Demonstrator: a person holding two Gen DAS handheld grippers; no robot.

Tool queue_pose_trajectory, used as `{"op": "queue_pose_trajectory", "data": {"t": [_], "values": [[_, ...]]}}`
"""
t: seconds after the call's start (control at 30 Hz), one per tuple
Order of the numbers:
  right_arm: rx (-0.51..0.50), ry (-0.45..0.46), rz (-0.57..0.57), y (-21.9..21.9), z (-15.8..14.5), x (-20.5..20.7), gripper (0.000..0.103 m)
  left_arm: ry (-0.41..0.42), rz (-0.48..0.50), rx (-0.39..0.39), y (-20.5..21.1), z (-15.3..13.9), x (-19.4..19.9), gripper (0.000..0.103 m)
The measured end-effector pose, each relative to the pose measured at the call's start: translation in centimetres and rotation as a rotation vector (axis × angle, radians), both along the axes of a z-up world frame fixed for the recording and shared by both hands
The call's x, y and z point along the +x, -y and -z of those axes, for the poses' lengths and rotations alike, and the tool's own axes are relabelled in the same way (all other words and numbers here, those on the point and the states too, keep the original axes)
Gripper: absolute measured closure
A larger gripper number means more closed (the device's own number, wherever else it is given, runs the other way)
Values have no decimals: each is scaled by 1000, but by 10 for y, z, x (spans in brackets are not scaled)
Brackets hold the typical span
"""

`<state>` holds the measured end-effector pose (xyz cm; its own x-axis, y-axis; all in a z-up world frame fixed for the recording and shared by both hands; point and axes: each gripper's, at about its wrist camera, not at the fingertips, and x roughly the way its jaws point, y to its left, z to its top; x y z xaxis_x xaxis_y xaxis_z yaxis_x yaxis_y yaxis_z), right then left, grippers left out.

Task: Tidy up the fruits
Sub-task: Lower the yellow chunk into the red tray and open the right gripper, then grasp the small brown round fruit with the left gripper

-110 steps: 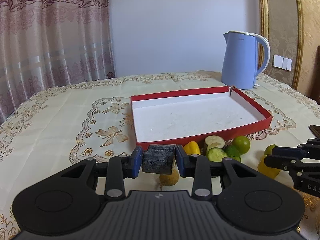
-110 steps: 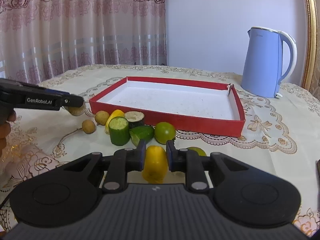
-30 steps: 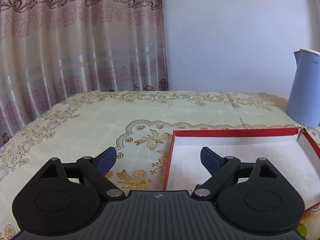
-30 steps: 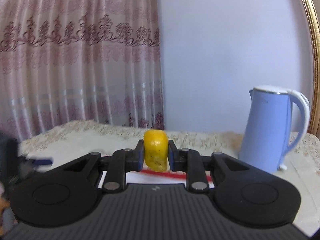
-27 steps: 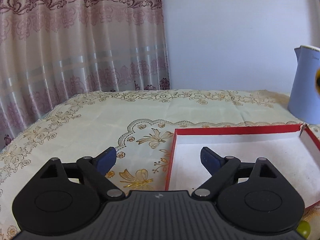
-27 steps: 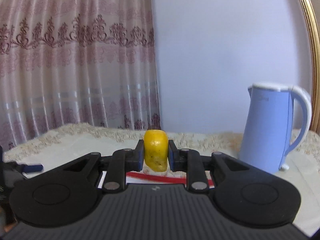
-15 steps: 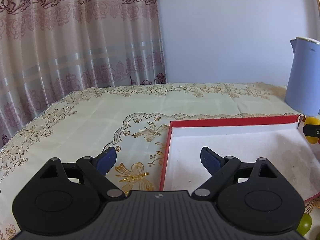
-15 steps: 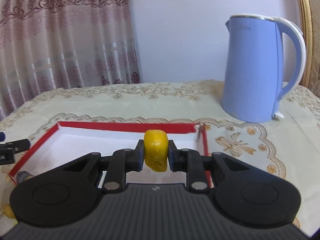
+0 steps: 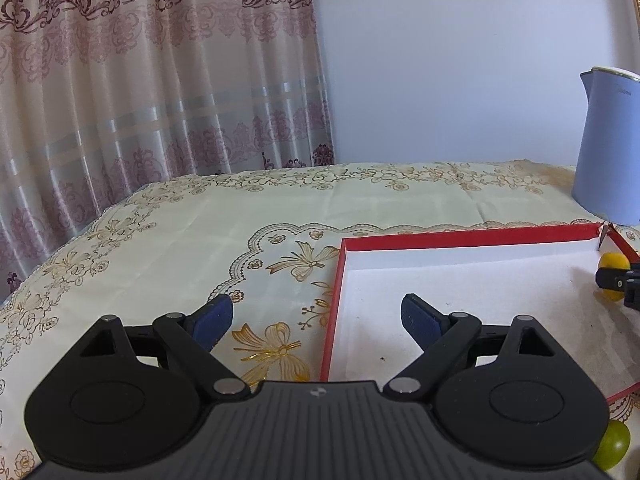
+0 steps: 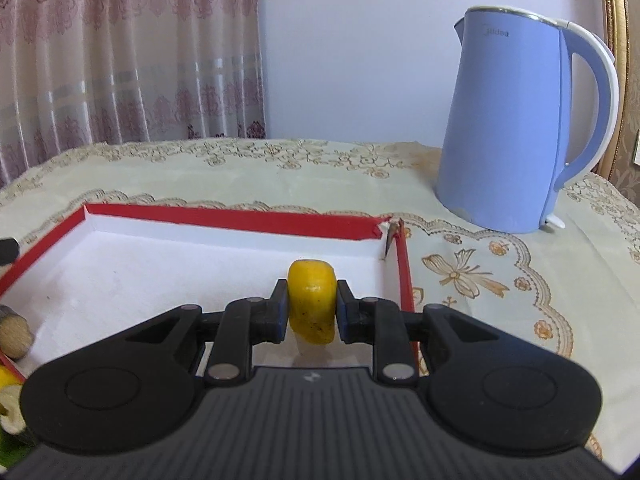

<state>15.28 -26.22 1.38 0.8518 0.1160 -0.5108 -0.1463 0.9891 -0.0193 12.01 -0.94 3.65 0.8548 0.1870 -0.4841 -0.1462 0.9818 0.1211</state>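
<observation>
A red tray (image 10: pixel 240 218) with a white floor lies on the tablecloth. My right gripper (image 10: pixel 311 314) is shut on a yellow fruit piece (image 10: pixel 311 296) and holds it low inside the tray, near its far right corner. Whether the piece touches the floor I cannot tell. In the left wrist view the same yellow piece (image 9: pixel 612 260) and right gripper (image 9: pixel 614 278) show at the right edge over the tray (image 9: pixel 460 238). My left gripper (image 9: pixel 316 316) stands open and empty above the tray's left rim.
A blue kettle (image 10: pixel 516 120) stands just behind the tray's far right corner. A dark, tan-faced piece (image 10: pixel 12 332) lies at the tray's near left corner. More yellow and green fruit (image 10: pixel 8 392) sits outside the near rim, and a green fruit (image 9: pixel 612 444) by the near right.
My right gripper has come down with the yellow piece from above the table into the tray's far right corner. The left gripper has stayed where it was, still open.
</observation>
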Motion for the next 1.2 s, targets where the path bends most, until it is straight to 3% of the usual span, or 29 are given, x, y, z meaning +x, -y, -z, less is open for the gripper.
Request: {"op": "queue_pose_trajectory", "data": {"t": [0.23, 0.27, 0.33, 0.4, 0.63, 0.8, 0.87, 1.07, 1.2], "values": [[-4, 5, 0, 0, 4, 1, 78, 0, 1, -1, 1, 1, 0, 11], [-15, -2, 1, -2, 6, 2, 72, 0, 0, 0, 1, 0, 0, 11], [-18, -5, -1, -3, 6, 2, 70, 0, 0, 1, 1, 0, 0, 11], [-12, 2, 1, -2, 5, 1, 60, 2, 0, 0, 0, 0, 1, 10], [-13, 14, 8, -1, 3, -2, 53, 5, 0, -13, 0, -2, 1, 10], [7, 42, 17, 1, -2, -12, 28, 10, -21, -21, 1, -6, -3, 10], [2, 54, 19, 1, -5, -22, 27, 16, -13, -20, 0, -9, -11, 10], [2, 130, 13, 3, -10, -78, 1, 14, 22, -67, -16, -15, -46, 8], [41, 131, -5, 10, -8, -119, 0, 7, 60, -157, -36, -8, -73, 6]]}}
